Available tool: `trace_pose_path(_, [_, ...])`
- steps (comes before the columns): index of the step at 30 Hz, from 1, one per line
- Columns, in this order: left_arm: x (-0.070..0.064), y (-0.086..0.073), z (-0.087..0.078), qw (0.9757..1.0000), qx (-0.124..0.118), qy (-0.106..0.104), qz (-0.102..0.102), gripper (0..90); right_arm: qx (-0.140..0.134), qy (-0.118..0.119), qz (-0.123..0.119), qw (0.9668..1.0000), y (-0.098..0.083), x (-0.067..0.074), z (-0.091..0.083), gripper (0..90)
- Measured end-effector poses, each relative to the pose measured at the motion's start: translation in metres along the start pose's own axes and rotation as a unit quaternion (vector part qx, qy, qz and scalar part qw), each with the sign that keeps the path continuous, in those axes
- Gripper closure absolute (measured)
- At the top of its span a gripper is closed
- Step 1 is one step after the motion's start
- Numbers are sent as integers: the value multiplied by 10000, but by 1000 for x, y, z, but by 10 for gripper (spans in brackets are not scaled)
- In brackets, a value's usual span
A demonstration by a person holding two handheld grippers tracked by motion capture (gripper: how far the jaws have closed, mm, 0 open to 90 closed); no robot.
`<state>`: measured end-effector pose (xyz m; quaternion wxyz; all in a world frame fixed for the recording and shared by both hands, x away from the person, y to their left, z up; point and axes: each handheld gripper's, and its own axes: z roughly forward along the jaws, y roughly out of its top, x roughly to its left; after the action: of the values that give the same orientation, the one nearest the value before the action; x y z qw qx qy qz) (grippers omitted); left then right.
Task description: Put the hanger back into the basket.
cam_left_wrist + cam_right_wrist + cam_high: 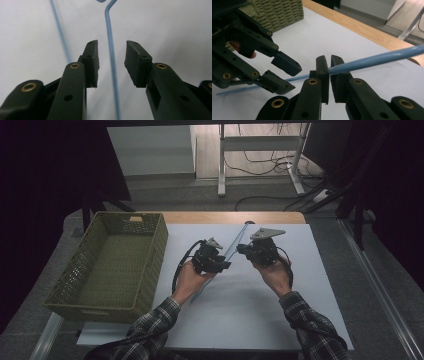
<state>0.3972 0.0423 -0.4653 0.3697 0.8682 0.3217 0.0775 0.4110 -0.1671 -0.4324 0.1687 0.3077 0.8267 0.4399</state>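
Observation:
A thin blue rod runs slantwise over the white mat, with a bend at one end. My right gripper is shut on the rod, and its pads pinch it near the middle. My left gripper is open around the rod, which passes between the pads without touching them. In the right gripper view the left gripper faces mine, close by. In the high view the left gripper and the right gripper nearly meet at the rod.
A green woven basket stands at the mat's left side, its wall just behind the left gripper. A strip of wooden table shows beyond the mat. A second thin blue line runs left of the rod.

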Motion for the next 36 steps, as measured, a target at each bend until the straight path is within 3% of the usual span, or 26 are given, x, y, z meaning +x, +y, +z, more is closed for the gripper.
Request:
trace_pose_path(2, [-3, 0, -1, 9999, 75, 29, 124, 668, 47, -32, 99, 9999, 5, 3, -3, 849])
trace_pose_path(5, [-5, -2, -3, 9998, 29, -136, 147, 788, 111, -54, 227, 9997, 11, 6, -7, 849])
trace_pose_path(8, [-2, -3, -7, 9997, -91, -166, -137, 862, 127, -172, 116, 9997, 15, 10, -10, 845])
trace_pose_path(10, [6, -6, -12, 9979, -297, -501, -300, 873, 118, -221, 14, 9997, 16, 13, -13, 834])
trace_pose_path(11, [9, -6, -15, 9969, -344, -581, -407, 874, 12, -188, 11, 9998, 16, 13, -16, 766])
trace_pose_path(13, [14, -9, -20, 9928, -494, -891, -629, 875, -334, -195, 119, 9992, 16, 11, -29, 669])
trace_pose_path(15, [16, -11, -25, 9895, -570, -1088, -766, 875, -459, -149, 204, 9986, 15, 10, -34, 657])
trace_pose_path(17, [16, -13, -29, 9844, -667, -1364, -892, 874, -712, 38, 253, 9971, 9, 12, -39, 632])
trace_pose_path(18, [15, -14, -30, 9826, -707, -1445, -925, 874, -712, 38, 253, 9971, 9, 12, -39, 632])
trace_pose_path(19, [13, -16, -33, 9784, -765, -1654, -981, 874, -781, 165, 206, 9966, 8, 15, -38, 632])
trace_pose_path(20, [13, -16, -33, 9784, -765, -1654, -981, 874, -781, 165, 206, 9966, 8, 15, -38, 632])
trace_pose_path(22, [10, -17, -35, 9748, -795, -1809, -1032, 874, -846, 153, 116, 9962, 8, 20, -35, 678])
trace_pose_path(23, [9, -17, -37, 9733, -812, -1888, -1024, 873, -948, 266, 76, 9951, 8, 24, -34, 751])
trace_pose_path(24, [7, -17, -38, 9730, -804, -1919, -995, 873, -948, 266, 76, 9951, 8, 24, -34, 751])
trace_pose_path(25, [3, -18, -43, 9751, -756, -1862, -940, 872, -1044, 207, 0, 9943, 8, 29, -34, 845])
trace_pose_path(26, [3, -18, -43, 9751, -756, -1862, -940, 869, -1044, 207, 0, 9943, 8, 29, -34, 845])
trace_pose_path(29, [-2, -18, -52, 9841, -611, -1560, -587, 859, -992, 173, -76, 9949, 8, 37, -36, 853])
trace_pose_path(30, [-2, -18, -55, 9856, -543, -1510, -530, 846, -928, 166, -73, 9955, 10, 40, -36, 853])
trace_pose_path(32, [-3, -19, -60, 9886, -430, -1386, -397, 740, -773, 117, -61, 9969, 13, 45, -37, 853])
trace_pose_path(35, [-4, -20, -67, 9901, -213, -1369, -242, 608, -477, 8, -261, 9985, 17, 58, -38, 853])
trace_pose_path(36, [-4, -20, -68, 9902, -193, -1363, -220, 608, -477, 8, -261, 9985, 17, 58, -38, 853])
